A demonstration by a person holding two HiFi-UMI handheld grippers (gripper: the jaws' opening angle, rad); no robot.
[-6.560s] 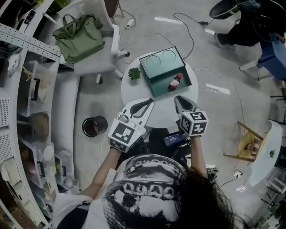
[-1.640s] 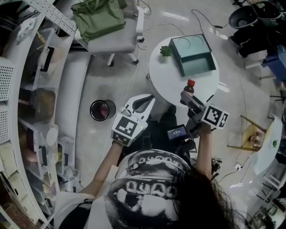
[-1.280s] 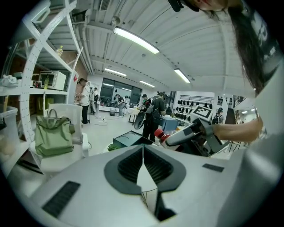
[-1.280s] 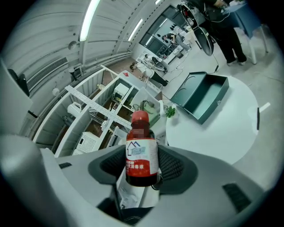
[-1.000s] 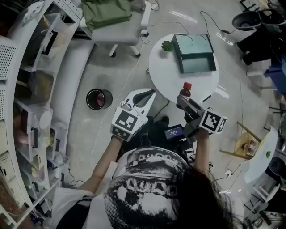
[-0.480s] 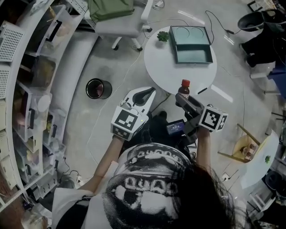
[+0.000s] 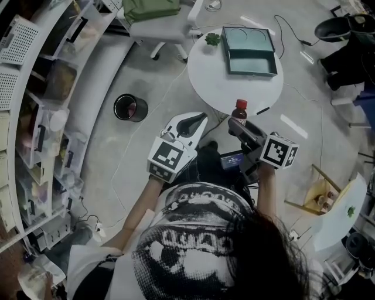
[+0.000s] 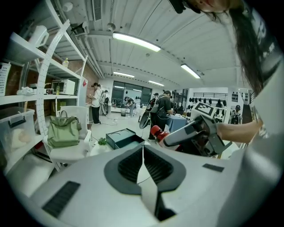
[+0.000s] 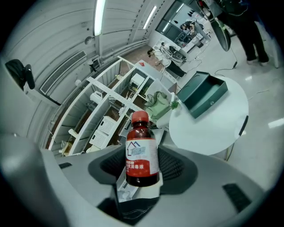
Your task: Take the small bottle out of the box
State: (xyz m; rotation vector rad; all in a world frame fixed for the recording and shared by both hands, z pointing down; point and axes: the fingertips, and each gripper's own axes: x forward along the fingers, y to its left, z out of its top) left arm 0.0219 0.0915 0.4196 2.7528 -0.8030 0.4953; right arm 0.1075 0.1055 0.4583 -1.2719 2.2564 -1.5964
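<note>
My right gripper (image 7: 238, 121) is shut on the small bottle (image 7: 239, 111), a dark red one with a red cap and a white label. In the right gripper view the small bottle (image 9: 141, 150) stands upright between the jaws of the right gripper (image 9: 142, 170). I hold it at the near edge of the round white table (image 7: 222, 82), well clear of the open teal box (image 7: 252, 51) at the table's far side. The box (image 9: 205, 98) looks empty. My left gripper (image 7: 193, 120) is shut and empty, held off the table's near left. The left gripper (image 8: 143, 153) looks toward the box (image 8: 123, 138) and the bottle's cap (image 8: 156, 131).
A small green plant (image 7: 212, 39) sits by the box, and a black pen (image 7: 262, 110) lies near the table's right edge. A white chair with a green bag (image 7: 153, 8) stands beyond the table. Shelving (image 7: 35, 99) runs along the left, and a black bin (image 7: 130, 108) stands on the floor.
The view has shifted, so the table and box sit a little higher and farther away. My right gripper keeps the bottle upright at the table's near edge; the left has barely moved.
</note>
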